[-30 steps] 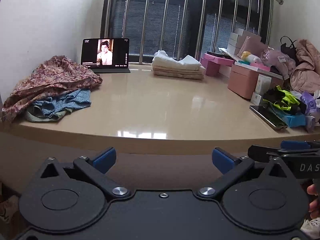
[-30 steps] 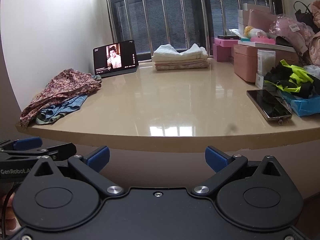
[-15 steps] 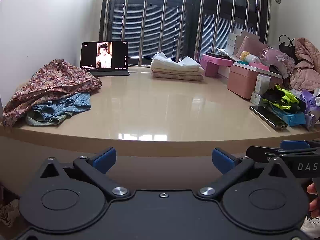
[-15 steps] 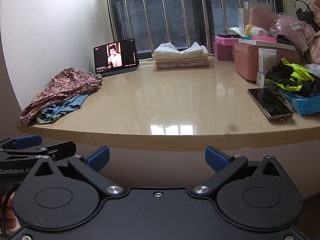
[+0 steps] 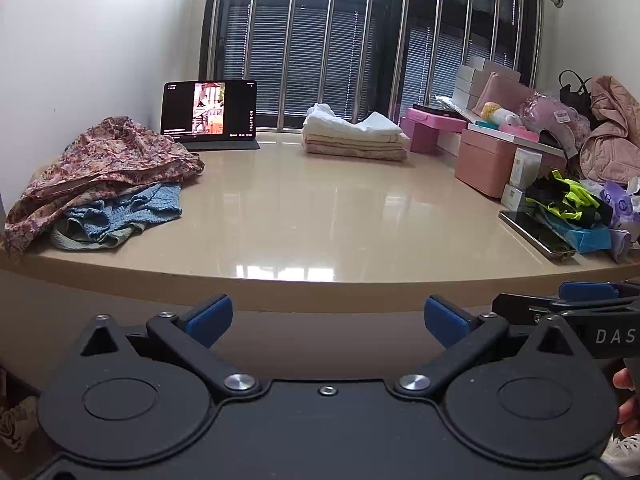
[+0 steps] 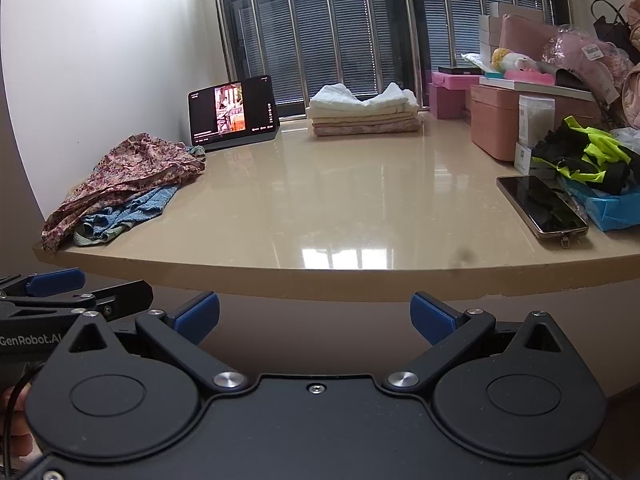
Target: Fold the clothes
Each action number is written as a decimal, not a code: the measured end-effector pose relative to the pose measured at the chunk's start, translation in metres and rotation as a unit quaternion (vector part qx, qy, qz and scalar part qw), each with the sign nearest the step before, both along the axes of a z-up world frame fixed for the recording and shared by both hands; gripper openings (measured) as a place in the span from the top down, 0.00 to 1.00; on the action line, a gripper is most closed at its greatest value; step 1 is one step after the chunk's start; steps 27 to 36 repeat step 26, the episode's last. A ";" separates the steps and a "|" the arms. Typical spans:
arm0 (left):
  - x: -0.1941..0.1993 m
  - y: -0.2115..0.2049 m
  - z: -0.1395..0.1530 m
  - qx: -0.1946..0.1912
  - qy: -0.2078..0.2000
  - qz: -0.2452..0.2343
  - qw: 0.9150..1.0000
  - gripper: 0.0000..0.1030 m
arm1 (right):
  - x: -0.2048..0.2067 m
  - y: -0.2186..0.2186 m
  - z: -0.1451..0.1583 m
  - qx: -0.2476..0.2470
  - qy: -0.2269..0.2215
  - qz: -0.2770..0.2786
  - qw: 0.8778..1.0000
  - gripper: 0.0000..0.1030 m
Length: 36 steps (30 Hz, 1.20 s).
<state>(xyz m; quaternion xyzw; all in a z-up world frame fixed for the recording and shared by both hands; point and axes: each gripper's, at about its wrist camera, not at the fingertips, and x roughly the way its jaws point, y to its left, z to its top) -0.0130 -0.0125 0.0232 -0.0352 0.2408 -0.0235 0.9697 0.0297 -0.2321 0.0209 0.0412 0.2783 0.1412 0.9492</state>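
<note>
Glossy table (image 5: pixel 304 216) kept bare centrally for folding | unfolded pile (image 5: pixel 104 172) heaped left | left gripper (image 5: pixel 328 318) and right gripper (image 6: pixel 315 314) spread wide, nothing held

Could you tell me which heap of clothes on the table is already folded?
The pale stack by the window; the floral and blue heap lies crumpled.

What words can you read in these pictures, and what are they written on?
"DAS": on the right gripper, cut off by the edge of the left wrist view.
"GenRobot.AI": on the left gripper, its start cut off in the right wrist view.
Tablet: small text on screen, too small to read.
Tag on the pink bag: print too blurred to read.
</note>
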 end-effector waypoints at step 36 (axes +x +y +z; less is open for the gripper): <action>0.001 0.000 -0.001 0.003 0.003 0.001 1.000 0.00 | 0.001 0.000 -0.003 0.004 0.009 0.000 1.000 0.00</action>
